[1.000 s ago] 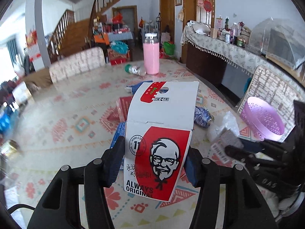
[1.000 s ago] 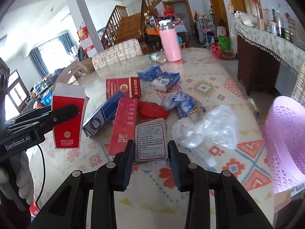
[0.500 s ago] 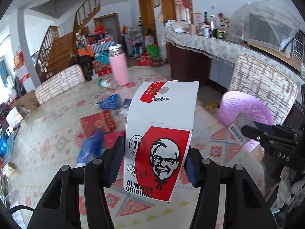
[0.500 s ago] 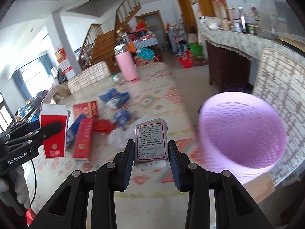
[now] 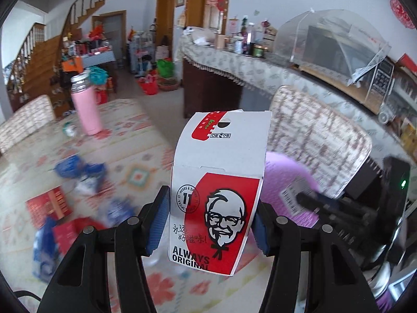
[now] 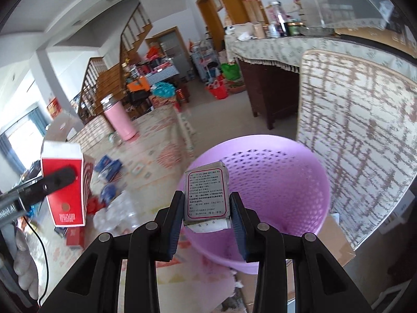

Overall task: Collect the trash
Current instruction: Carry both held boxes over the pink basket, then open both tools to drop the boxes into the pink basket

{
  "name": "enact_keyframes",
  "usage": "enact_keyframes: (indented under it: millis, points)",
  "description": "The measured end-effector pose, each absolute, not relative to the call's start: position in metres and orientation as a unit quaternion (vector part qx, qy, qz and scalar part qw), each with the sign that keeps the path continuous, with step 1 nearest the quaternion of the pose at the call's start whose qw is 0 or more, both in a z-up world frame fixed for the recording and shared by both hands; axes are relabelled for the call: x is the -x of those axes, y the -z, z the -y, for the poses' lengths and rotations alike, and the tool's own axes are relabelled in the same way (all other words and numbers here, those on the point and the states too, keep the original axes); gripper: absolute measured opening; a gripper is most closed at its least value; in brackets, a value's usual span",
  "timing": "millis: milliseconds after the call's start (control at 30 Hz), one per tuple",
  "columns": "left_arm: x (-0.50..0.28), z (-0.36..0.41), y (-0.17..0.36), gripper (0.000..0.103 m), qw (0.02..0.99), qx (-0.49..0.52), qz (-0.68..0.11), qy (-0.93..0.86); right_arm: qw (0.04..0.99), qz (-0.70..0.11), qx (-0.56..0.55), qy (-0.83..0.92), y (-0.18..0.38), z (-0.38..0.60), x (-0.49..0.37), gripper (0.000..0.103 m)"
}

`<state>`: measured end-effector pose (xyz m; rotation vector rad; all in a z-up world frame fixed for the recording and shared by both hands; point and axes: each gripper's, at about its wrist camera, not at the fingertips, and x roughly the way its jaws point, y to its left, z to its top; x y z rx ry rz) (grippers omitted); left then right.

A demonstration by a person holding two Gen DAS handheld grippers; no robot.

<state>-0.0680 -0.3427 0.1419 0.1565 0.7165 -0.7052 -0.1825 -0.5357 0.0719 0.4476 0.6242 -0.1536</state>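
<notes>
Purple perforated bin (image 6: 281, 182) just past the table edge, beside a patterned chair (image 6: 359, 135); nothing visible inside. Clamped in right gripper (image 6: 207, 210): small grey printed packet (image 6: 206, 195), held over the bin's near rim. Clamped in left gripper (image 5: 208, 224): red-and-white fried-chicken carton (image 5: 219, 195), close to the bin, not yet above it. Left on the patterned table (image 5: 130, 135): blue wrappers (image 5: 78, 169), red boxes (image 5: 48, 206), clear plastic (image 6: 117, 211). Pink flask (image 5: 86, 109) likely no trash. Early going, both drops pending

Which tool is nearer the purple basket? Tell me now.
Right. The right tool, shut on a small grey packet, is over the purple basket. The left tool, shut on the KFC box, is off to the basket's side, over the table.
</notes>
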Motion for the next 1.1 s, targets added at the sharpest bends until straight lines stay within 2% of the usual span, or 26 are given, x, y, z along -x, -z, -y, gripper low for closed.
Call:
enact_keyframes:
  millis: [300,467,567,767,1100]
  points:
    - [0.044,0.416,-0.130,0.058,0.843,-0.064,-0.376,0.381,0.917,-0.314,-0.221,0.108,-0.054,0.564,0.172,0.038]
    - [0.036,0.446,-0.121,0.066,0.836,-0.066,-0.376,0.394,0.908,-0.324,-0.237,0.117,-0.040,0.578,0.167,0.040]
    - [0.034,0.456,-0.118,0.067,0.832,-0.074,-0.378,0.399,0.905,-0.327,-0.243,0.121,-0.035,0.582,0.165,0.041]
    - [0.040,0.439,-0.119,0.071,0.840,-0.082,-0.368,0.390,0.907,-0.326,-0.235,0.127,-0.037,0.576,0.164,0.055]
    - [0.070,0.346,-0.127,0.073,0.879,-0.102,-0.349,0.308,0.914,-0.324,-0.224,0.103,-0.051,0.534,0.163,0.060]
